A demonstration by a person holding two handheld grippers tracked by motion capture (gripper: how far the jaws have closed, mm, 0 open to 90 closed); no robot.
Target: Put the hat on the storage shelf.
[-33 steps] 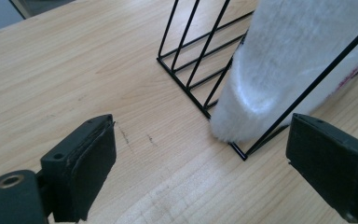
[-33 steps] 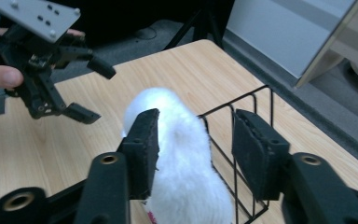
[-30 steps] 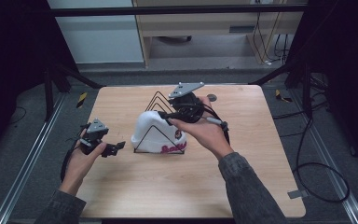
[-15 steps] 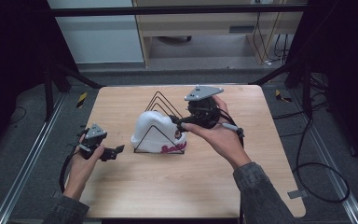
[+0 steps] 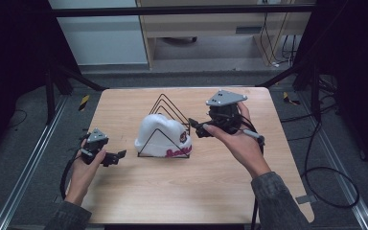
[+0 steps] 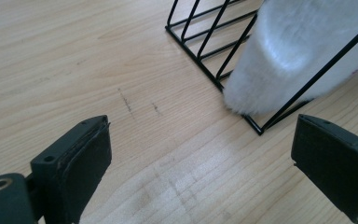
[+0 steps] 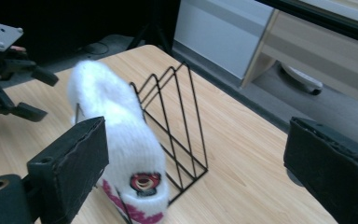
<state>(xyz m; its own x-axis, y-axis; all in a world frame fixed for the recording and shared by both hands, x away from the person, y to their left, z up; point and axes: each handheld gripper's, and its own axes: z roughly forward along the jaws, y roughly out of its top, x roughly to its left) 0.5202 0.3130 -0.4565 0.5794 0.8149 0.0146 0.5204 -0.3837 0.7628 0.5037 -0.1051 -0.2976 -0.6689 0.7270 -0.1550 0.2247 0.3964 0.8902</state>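
Right gripper backed off hat, jaws just opened, hat upright in rack, left gripper open.

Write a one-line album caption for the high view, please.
A white knit hat sits in a black wire rack on a wooden table, open handheld grippers at either side.

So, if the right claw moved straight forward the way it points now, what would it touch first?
Most likely the white knitted hat sitting in the black wire rack. The right claw stands open, pointing toward the hat's near side, though depth is hard to judge.
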